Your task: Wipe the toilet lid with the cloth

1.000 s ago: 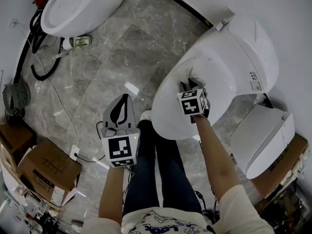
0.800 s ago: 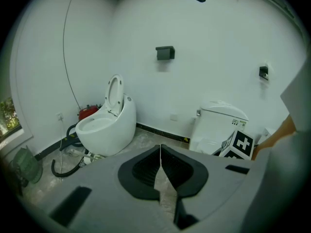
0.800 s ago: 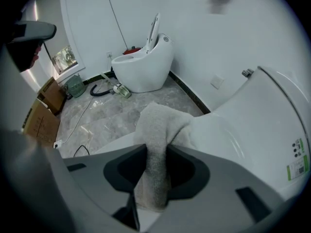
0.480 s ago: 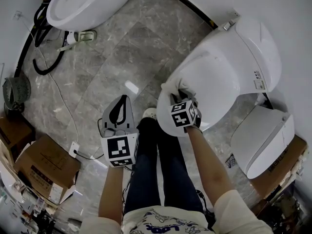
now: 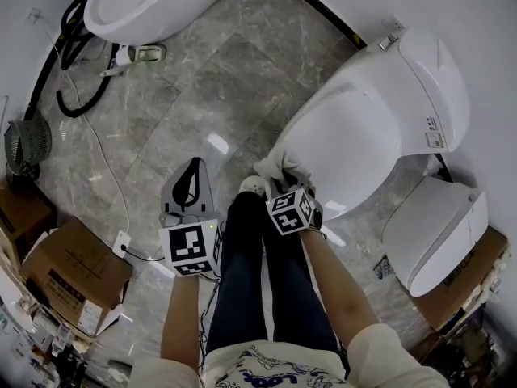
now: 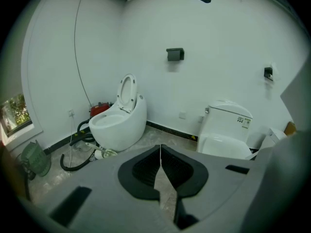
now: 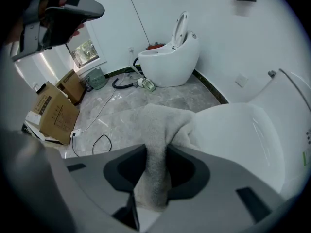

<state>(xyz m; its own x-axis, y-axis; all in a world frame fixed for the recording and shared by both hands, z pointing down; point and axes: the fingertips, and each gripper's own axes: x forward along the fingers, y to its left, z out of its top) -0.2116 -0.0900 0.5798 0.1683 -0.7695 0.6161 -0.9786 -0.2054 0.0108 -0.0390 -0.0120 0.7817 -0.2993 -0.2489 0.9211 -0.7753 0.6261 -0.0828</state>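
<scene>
The closed white toilet lid (image 5: pixel 371 128) slopes from the tank down toward me, and shows at the right of the right gripper view as the lid (image 7: pixel 243 135). A pale grey cloth (image 5: pixel 283 166) lies bunched on the lid's front edge. My right gripper (image 5: pixel 285 186) is shut on the cloth (image 7: pixel 158 130), which fills the gap between its jaws (image 7: pixel 156 157) and drapes over the rim. My left gripper (image 5: pixel 193 176) hangs over the floor to the left of the toilet, apart from it. The left gripper (image 6: pixel 161 154) is shut with nothing in it.
A second toilet (image 5: pixel 153 2) with its seat raised (image 6: pixel 127 93) stands at the far left beside a black hose (image 5: pixel 77 95). Cardboard boxes (image 5: pixel 69 277) and a cable (image 5: pixel 121 208) lie at the left. A loose toilet seat (image 5: pixel 436 233) rests at the right. My legs (image 5: pixel 258 273) are below.
My right gripper has dragged the cloth down the lid toward its front edge and toward me. The left gripper has barely moved.
</scene>
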